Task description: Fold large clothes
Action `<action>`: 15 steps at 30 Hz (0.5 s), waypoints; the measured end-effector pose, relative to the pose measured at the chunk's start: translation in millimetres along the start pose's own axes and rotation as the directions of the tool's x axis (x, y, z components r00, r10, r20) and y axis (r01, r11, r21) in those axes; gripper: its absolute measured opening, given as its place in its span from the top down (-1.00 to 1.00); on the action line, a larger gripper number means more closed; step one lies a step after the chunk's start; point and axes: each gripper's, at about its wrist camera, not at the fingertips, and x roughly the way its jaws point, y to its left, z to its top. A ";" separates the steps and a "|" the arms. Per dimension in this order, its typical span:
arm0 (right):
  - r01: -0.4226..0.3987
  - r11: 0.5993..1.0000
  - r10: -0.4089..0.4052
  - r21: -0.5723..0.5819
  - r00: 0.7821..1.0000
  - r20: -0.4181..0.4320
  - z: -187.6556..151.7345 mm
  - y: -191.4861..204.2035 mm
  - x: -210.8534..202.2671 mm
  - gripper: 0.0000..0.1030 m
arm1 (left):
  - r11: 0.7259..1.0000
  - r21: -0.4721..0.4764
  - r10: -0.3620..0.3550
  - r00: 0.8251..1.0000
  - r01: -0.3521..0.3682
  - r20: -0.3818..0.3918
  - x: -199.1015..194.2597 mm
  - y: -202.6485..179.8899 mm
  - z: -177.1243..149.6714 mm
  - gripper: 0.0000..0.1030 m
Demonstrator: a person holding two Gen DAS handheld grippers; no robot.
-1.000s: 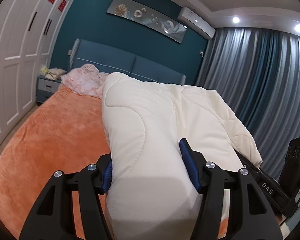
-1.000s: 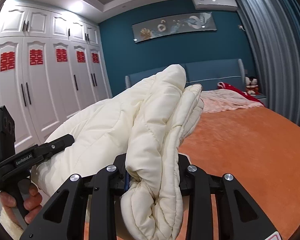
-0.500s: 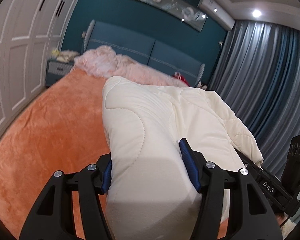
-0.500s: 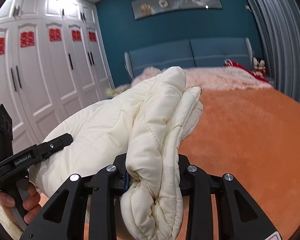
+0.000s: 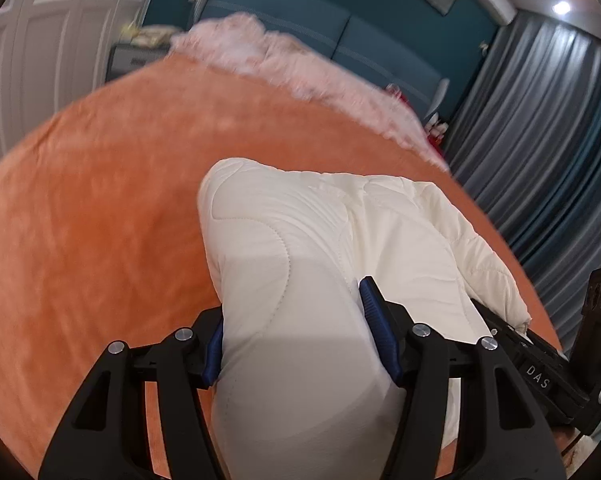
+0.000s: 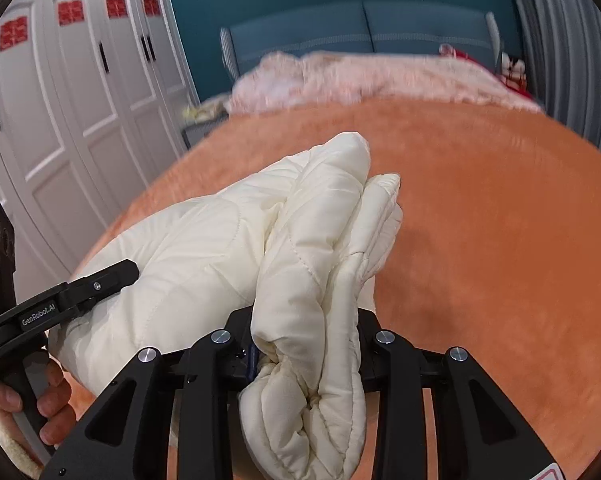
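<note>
The orange bed cover lies under the cream quilted coat, which hangs bunched between the left gripper and right gripper, each pinching a thick fold. This looks like carrying before laying flat; the next move calls for lowering evenly (background blurred). Readable writing: "GenRobot.AI", "DAS", plus 4 red wardrobe emblems.
</note>
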 end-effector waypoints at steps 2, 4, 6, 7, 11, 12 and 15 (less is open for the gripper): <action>0.002 1.000 -0.002 0.002 0.999 -0.037 -14.2 -1.0 11.5 0.29 | 1.000 -0.001 0.017 1.000 -0.017 -0.017 6.2 7.3 -12.4 -0.18; 0.002 1.000 -0.001 0.017 0.998 -0.066 -25.8 -3.6 18.3 0.13 | 0.999 0.000 0.039 0.999 -0.039 -0.035 9.4 12.4 -22.2 -0.26; -0.002 0.999 0.006 0.046 0.996 -0.084 -32.0 -8.0 18.8 0.01 | 0.997 0.007 0.073 0.996 -0.073 -0.042 8.6 13.1 -30.3 -0.42; -0.013 0.997 0.020 0.070 0.995 -0.097 -33.1 -10.7 16.2 0.00 | 0.996 0.010 0.091 0.995 -0.090 -0.049 7.1 13.0 -33.7 -0.43; -0.017 0.997 0.026 0.080 0.992 -0.124 -33.9 -13.2 -17.5 -0.12 | 0.983 -0.006 0.180 0.978 -0.181 -0.103 -14.1 13.6 -35.4 -0.62; -0.008 0.997 0.016 0.070 0.993 -0.115 -34.7 -13.2 -25.9 -0.12 | 0.977 -0.010 0.211 0.970 -0.213 -0.119 -22.3 13.9 -35.8 -0.65; 0.051 0.999 -0.050 0.013 0.998 -0.043 -36.5 -9.4 -77.8 -0.08 | 0.953 0.000 0.300 0.943 -0.303 -0.142 -52.3 8.8 -36.1 -0.65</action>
